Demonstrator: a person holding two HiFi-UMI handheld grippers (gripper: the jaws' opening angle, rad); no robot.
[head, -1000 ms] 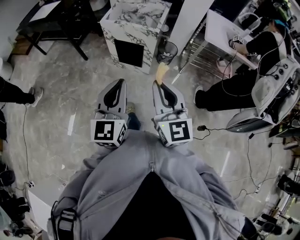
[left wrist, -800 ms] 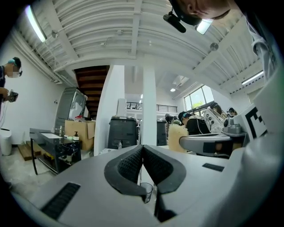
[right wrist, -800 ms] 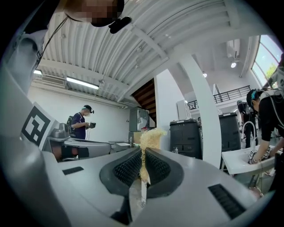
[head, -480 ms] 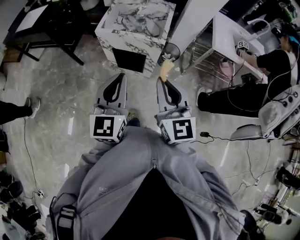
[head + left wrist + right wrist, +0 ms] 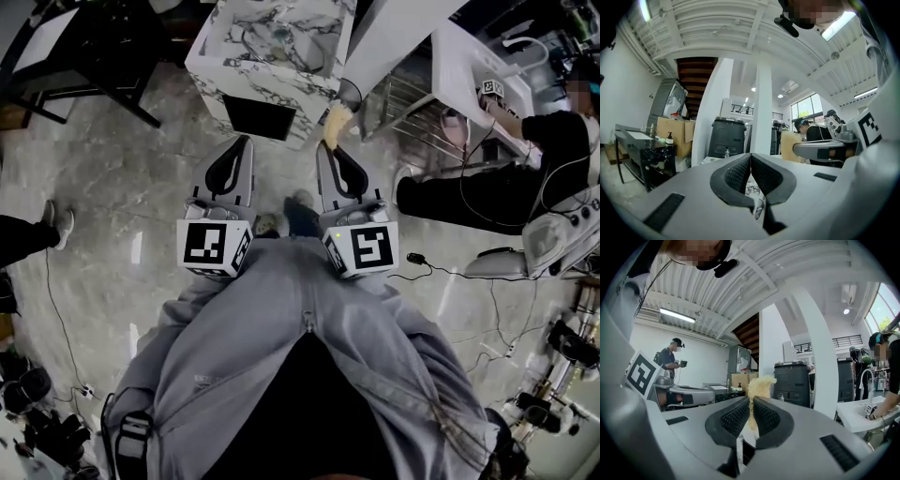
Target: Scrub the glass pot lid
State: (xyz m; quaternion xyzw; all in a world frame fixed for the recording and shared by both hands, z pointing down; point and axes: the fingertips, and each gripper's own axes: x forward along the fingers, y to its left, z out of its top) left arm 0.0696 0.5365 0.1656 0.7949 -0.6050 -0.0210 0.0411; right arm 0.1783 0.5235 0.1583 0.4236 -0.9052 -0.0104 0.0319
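Note:
In the head view my left gripper [image 5: 247, 141] and right gripper [image 5: 323, 145] point level ahead of my body, side by side above the floor. The left one [image 5: 750, 157] is shut with nothing between its pads. The right one [image 5: 752, 401] is shut on a yellow sponge [image 5: 760, 385], which sticks out past its tips [image 5: 336, 122] and also shows in the left gripper view [image 5: 790, 145]. Ahead stands a marble sink counter [image 5: 217, 66]. Something lies in its basin, but I cannot make out a glass lid.
A small wire basket [image 5: 349, 94] stands beside the counter's right corner. A person [image 5: 506, 183] works at a white table [image 5: 459, 66] on the right, with cables [image 5: 441, 270] across the floor. A black table [image 5: 84, 42] is at the far left.
I have walked forward across the floor. The marble counter has come closer to both grippers, and the sponge tip now nears its right corner. Both grippers stay shut.

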